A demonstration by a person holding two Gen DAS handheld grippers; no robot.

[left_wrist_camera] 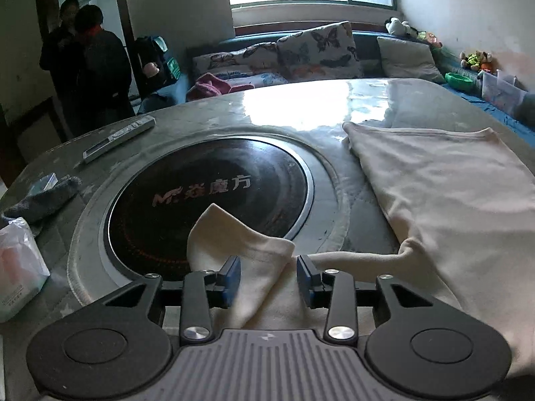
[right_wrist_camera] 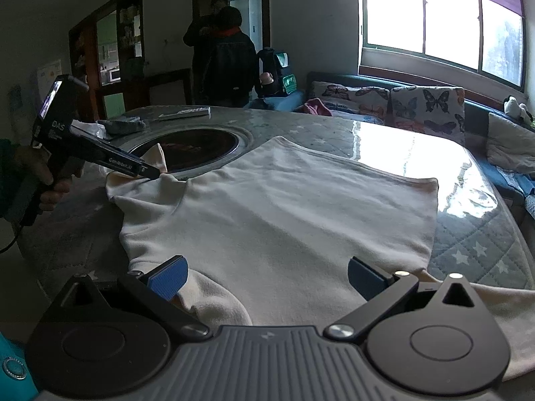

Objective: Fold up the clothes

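Folding barely begun: you are poising both spread-jawed grippers, left gripper (left_wrist_camera: 268, 275) at sleeve (left_wrist_camera: 240, 244), right gripper (right_wrist_camera: 267, 279) over cream sweatshirt (right_wrist_camera: 284, 207), nothing grasped.

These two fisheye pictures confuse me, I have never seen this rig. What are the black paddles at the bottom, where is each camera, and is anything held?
Each picture comes from a camera on a hand-held gripper, looking along its two blue-padded fingers. The left gripper is open, with a cream sleeve lying loose between its pads. The right gripper is open wide over the cream garment, gripping nothing. The right view also shows the left gripper from outside, in the person's hand. The garment lies spread on a table with a round black cooktop; a remote lies beyond.
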